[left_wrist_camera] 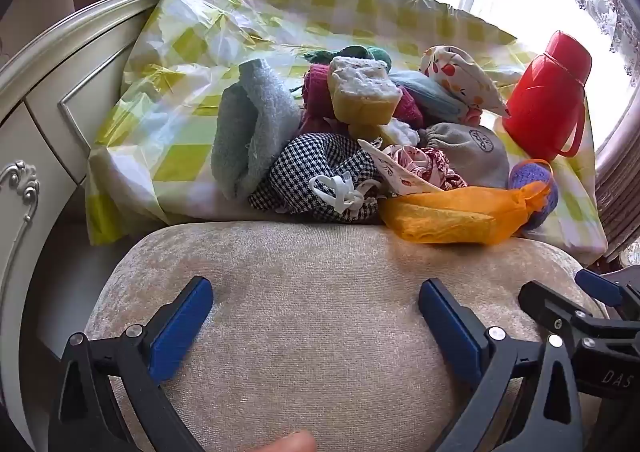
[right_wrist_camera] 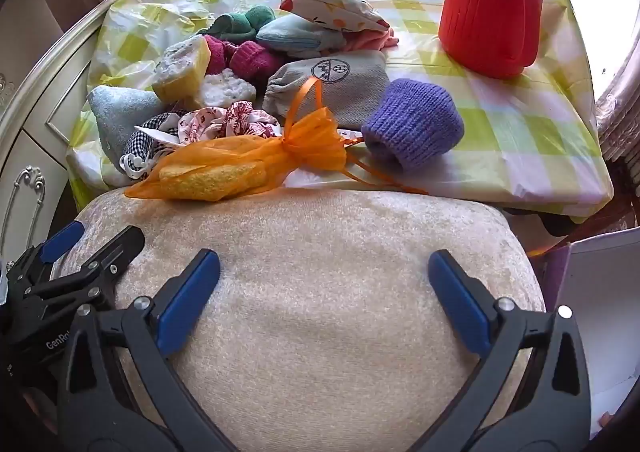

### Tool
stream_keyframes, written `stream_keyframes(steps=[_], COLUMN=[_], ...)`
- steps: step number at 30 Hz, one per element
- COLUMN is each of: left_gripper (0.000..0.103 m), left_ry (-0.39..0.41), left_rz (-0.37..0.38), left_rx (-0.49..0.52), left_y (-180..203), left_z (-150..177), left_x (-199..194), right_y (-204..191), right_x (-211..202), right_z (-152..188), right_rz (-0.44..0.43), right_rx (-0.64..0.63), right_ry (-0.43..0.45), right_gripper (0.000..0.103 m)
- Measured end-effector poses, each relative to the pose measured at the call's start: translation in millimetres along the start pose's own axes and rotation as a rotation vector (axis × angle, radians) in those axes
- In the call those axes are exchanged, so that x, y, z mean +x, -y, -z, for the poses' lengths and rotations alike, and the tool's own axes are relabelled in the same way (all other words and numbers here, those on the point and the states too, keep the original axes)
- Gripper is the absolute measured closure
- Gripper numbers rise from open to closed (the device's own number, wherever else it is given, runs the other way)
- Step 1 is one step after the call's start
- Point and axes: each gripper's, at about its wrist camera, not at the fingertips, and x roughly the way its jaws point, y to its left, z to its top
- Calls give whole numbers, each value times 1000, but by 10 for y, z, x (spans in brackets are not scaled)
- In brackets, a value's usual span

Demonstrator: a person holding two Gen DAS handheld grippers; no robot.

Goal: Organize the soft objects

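A pile of soft things lies on the green-checked tablecloth (left_wrist_camera: 168, 64): a pale blue towel (left_wrist_camera: 248, 124), a yellow sponge (left_wrist_camera: 364, 90), a black-and-white checked pouch (left_wrist_camera: 320, 176), a grey drawstring pouch (right_wrist_camera: 336, 82), an orange mesh bag (right_wrist_camera: 240, 168) and a purple knitted piece (right_wrist_camera: 414, 128). My left gripper (left_wrist_camera: 316, 296) hangs open over the beige cushion (left_wrist_camera: 320, 316), short of the pile. My right gripper (right_wrist_camera: 324, 268) is also open above the same cushion (right_wrist_camera: 320, 292), with nothing between its fingers. Each gripper shows at the edge of the other's view.
A red plastic flask (right_wrist_camera: 490, 4) stands at the table's back right. A cream cabinet with an ornate handle (left_wrist_camera: 24, 188) is on the left. Curtains and a bright window lie behind. A white box (right_wrist_camera: 600, 316) sits low on the right.
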Motion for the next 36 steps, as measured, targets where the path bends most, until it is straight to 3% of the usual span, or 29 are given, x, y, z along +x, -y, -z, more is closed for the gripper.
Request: stream_keyframes(steps=[36], left_gripper=[0], left_ry=[9], left_rz=[-17], left_rx=[6], left_y=[1], left_z=[-1], left_x=[3], right_y=[-9], right_x=[11], right_z=[1], right_rz=[3], right_rx=[-3], right_ry=[3], right_gripper=[0])
